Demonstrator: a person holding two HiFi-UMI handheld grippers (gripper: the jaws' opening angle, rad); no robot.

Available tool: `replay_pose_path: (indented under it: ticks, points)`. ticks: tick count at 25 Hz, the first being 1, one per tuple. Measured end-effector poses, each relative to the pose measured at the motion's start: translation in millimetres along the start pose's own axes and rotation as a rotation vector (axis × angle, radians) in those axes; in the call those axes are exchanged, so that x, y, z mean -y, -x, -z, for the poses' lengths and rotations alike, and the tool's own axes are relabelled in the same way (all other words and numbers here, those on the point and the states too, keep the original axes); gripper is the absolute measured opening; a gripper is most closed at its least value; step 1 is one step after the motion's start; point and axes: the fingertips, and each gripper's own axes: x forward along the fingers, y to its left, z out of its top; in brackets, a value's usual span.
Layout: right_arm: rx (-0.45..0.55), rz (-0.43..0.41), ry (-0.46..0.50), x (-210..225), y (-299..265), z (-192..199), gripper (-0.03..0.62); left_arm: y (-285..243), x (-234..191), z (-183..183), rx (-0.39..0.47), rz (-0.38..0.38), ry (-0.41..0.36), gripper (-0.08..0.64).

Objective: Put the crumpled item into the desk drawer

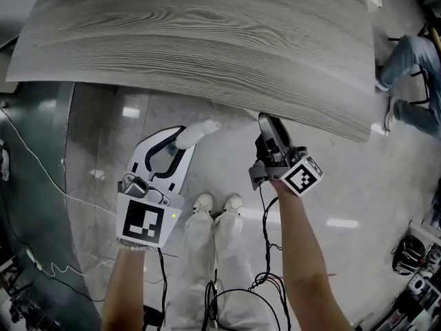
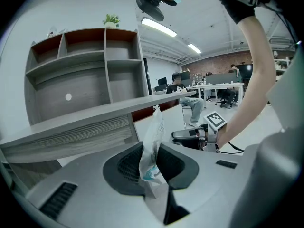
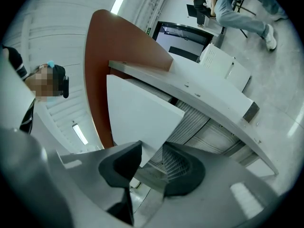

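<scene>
Just off the desk edge (image 1: 207,96), crumpled item (image 1: 200,131)

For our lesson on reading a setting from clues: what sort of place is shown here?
Most likely an open-plan office or lab workspace. There is a wood-grain desk and a shelf unit, a seated person at far tables with monitors, and long ceiling strip lights.

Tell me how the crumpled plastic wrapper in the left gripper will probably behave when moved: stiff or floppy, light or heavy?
Probably floppy: the crumpled plastic wrapper rises in thin, creased folds from the left gripper's fingers. Likely very light, being translucent film. It could slip, since only its lower end is pinched.
</scene>
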Motion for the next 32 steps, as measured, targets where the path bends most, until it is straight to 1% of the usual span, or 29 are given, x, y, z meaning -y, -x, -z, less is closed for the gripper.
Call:
replay_pose_path:
  ticks: [5, 11, 16, 23, 28, 30, 32]
  points:
    - [-0.019, -0.001, 0.011, 0, 7, 1, 0.126, 1, 0, 0, 0.002, -0.011, 0.008, 0.069]
    - [-0.038, -0.001, 0.053, -12, 5, 14, 0.112, 14, -13, 5, 0.012, -0.021, 0.021, 0.069]
    - [-0.055, -0.004, 0.059, -8, 14, 8, 0.104, 8, -8, 3, 0.007, -0.025, 0.031, 0.069]
    - [-0.117, -0.024, 0.083, -19, 32, 23, 0.095, 16, -13, 3, 0.008, -0.049, 0.070, 0.069]
    - [-0.155, -0.028, 0.077, -23, 47, 33, 0.091, 19, -15, 3, 0.006, -0.069, 0.092, 0.069]
    - [-0.159, -0.022, 0.079, -22, 48, 33, 0.086, 19, -15, 4, 0.003, -0.071, 0.096, 0.069]
    - [-0.182, 0.001, 0.102, -18, 46, 35, 0.089, 19, -15, 4, 0.001, -0.072, 0.100, 0.069]
